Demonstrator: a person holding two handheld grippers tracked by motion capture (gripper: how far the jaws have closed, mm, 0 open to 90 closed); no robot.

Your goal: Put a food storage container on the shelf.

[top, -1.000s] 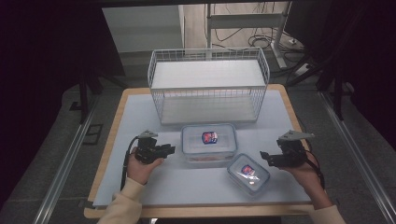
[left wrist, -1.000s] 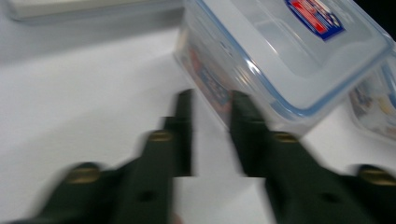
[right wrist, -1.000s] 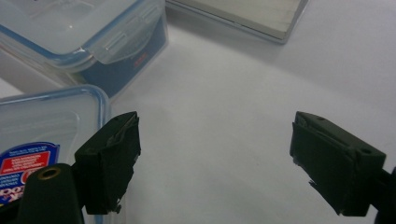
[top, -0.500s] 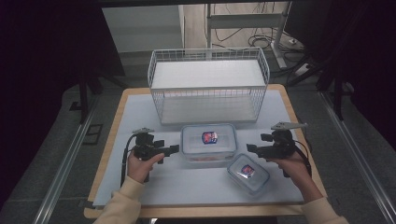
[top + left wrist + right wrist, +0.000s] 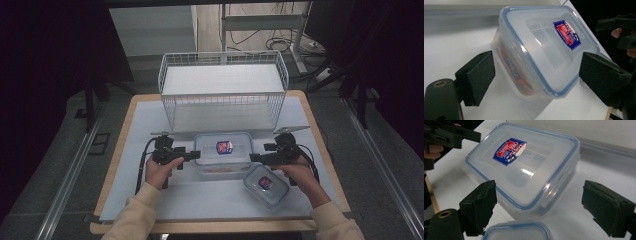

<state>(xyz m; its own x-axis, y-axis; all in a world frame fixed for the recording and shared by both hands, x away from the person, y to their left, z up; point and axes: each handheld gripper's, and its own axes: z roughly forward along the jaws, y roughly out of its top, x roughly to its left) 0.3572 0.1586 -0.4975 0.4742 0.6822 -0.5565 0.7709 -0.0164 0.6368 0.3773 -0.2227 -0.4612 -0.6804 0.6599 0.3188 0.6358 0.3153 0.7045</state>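
A wooden-edged table (image 5: 320,145) carries a pale mat (image 5: 150,130), on which stand a wire basket (image 5: 223,90), a large container (image 5: 222,152) and a small container (image 5: 266,186).

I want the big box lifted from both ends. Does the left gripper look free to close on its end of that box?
Probably yes. The left gripper is open, its jaws standing either side of the big box's near end with bare table beside it. The small box sits toward the right gripper, out of its way.

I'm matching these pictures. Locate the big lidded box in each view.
High view: big box at table centre, before the wire basket.
Left gripper view: big box upper centre, past the jaws.
Right gripper view: big box centre.
Shared landmark: blue-red label.
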